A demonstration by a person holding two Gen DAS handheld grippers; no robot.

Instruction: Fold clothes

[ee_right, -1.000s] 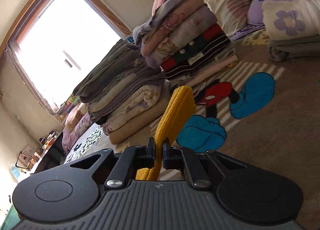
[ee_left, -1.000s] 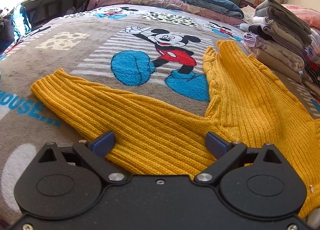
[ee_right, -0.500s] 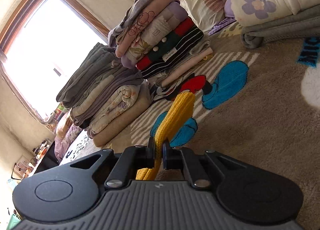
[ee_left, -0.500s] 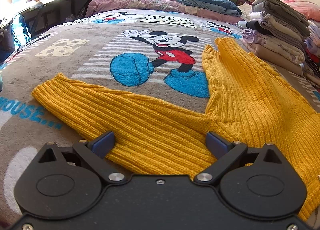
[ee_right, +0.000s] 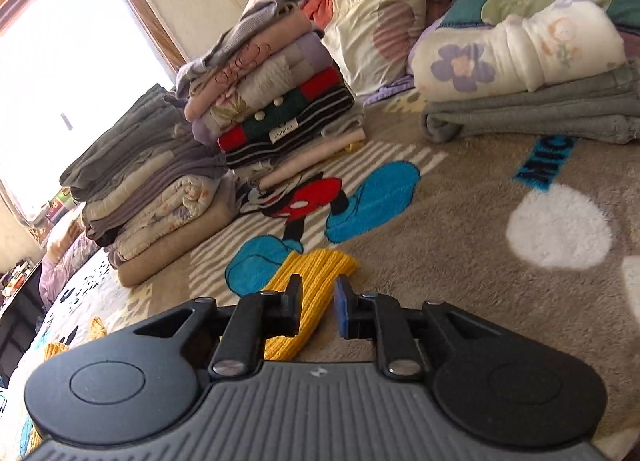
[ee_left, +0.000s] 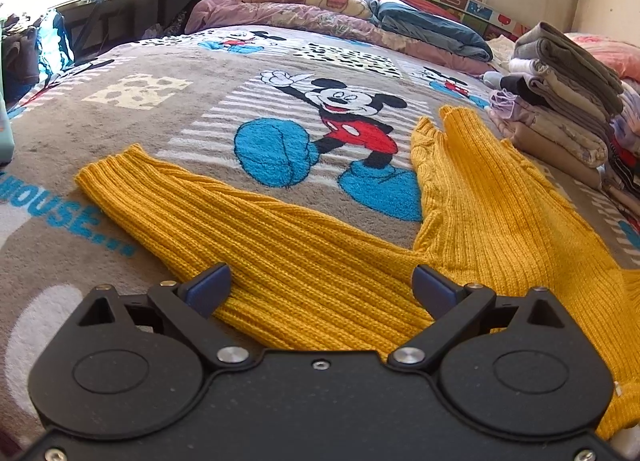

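The right gripper point(ee_right: 317, 303), clamped on the yellow sweater's point(ee_left: 500, 217) sleeve point(ee_right: 310, 293) half a second ago, now stands partly open, with the sleeve lying flat on the bed point(ee_right: 460, 281) at lower centre. The left gripper point(ee_left: 322, 287) stays wide open, holding nothing, above the other sleeve point(ee_left: 224, 221). Judged: one sleeve has been laid down; the sweater remains spread out.

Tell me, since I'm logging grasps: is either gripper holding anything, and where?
Nothing is held. Both grippers' jaws stand open over the yellow sweater, the right gripper above a sleeve end.
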